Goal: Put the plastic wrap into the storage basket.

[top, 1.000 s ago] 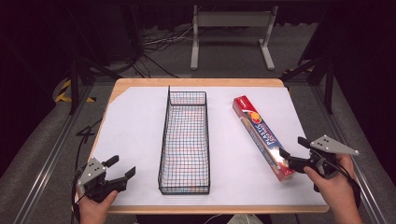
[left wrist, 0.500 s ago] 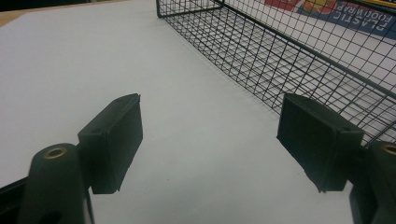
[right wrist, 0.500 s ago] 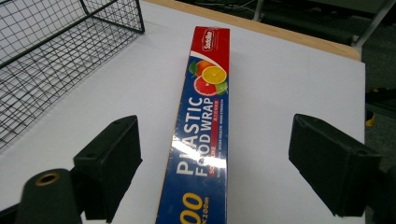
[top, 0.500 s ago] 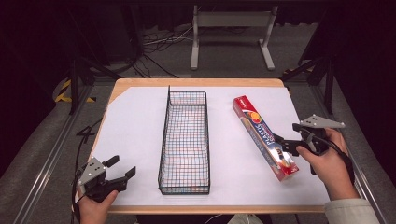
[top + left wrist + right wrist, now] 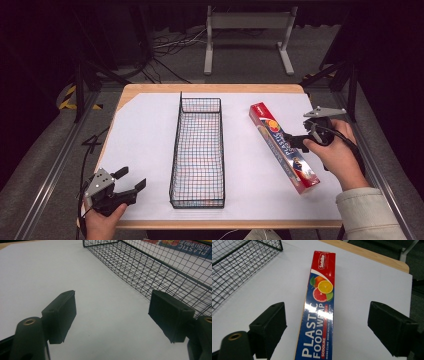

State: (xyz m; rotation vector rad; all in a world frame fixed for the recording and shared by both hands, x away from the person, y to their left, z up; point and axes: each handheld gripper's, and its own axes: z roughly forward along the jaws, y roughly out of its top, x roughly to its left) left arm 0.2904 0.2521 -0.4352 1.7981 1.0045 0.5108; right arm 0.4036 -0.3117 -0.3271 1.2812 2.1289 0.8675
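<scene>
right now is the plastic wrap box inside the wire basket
No, the plastic wrap box lies flat on the white table cover, to the right of the wire basket and apart from it.

A fixed camera overlooks the long black wire basket (image 5: 198, 150) from above; both gripper cameras sit low and close beside it, the right one facing the red-and-blue plastic-wrap box (image 5: 319, 312).
</scene>
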